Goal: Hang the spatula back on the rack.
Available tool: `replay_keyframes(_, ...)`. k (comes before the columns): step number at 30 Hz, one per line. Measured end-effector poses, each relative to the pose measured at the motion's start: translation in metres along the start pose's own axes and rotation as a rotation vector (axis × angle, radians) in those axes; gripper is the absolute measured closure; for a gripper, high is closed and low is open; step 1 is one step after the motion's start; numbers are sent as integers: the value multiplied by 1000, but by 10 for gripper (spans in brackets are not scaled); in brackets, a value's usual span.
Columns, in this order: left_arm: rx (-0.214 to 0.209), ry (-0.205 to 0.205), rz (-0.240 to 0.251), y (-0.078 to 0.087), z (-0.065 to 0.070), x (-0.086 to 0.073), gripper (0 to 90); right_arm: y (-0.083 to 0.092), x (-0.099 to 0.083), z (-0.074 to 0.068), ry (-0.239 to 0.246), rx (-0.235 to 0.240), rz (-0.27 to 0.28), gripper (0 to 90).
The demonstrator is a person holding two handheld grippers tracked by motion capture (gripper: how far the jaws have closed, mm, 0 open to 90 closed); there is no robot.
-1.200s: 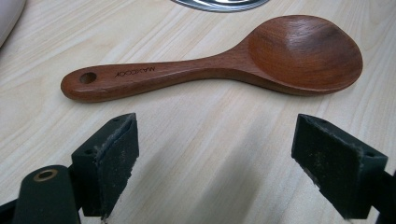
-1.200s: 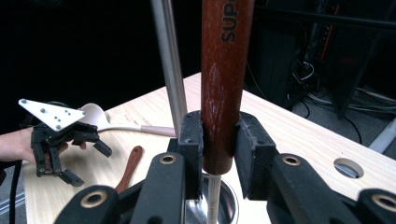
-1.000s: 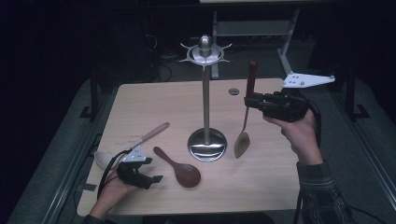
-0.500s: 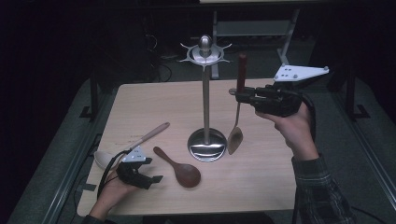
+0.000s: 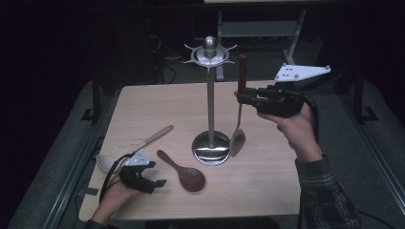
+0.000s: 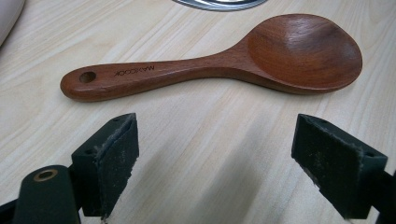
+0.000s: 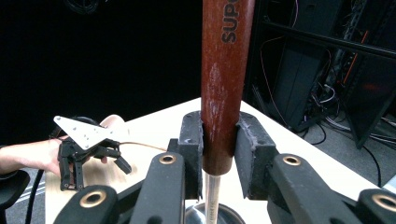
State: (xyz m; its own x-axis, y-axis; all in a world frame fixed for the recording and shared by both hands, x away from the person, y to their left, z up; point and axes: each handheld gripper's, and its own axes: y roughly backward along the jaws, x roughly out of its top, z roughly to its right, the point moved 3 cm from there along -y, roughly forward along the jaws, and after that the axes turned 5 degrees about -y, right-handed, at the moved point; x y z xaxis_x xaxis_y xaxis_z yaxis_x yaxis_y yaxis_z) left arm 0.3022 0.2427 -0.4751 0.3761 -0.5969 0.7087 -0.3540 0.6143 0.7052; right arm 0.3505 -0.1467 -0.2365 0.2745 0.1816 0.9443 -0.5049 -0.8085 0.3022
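Note:
A tall metal utensil stand (image 5: 210,100) with hooks around its top rises from a round base at the table's middle. My right gripper (image 5: 241,98) is shut on the red-brown handle of a metal spoon (image 5: 238,138) and holds it upright just right of the pole, bowl down beside the base. In the right gripper view the pads (image 7: 191,149) clamp that handle (image 7: 224,84). My left gripper (image 5: 155,183) rests open at the front left, its jaws (image 6: 215,149) wide apart just short of a dark wooden spoon (image 6: 224,65) lying flat on the table (image 5: 267,191).
A white spoon with a pale wooden handle (image 5: 153,139) lies on the table left of the dark wooden spoon (image 5: 184,172). The stand's base (image 6: 219,3) is just beyond the dark spoon. Dark shelving and cables stand behind the table.
My right gripper has carried the metal spoon left and slightly up, closer to the stand's pole. The left gripper has stayed still.

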Motion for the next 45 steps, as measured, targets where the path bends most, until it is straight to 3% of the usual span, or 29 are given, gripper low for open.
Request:
replay_keyframes(40,41,42,7,13,4,-14,145,-29,5,2,19,25,-22,730)
replay_keyframes(45,40,35,-2,13,4,-15,145,-27,5,2,11,46,2,661)
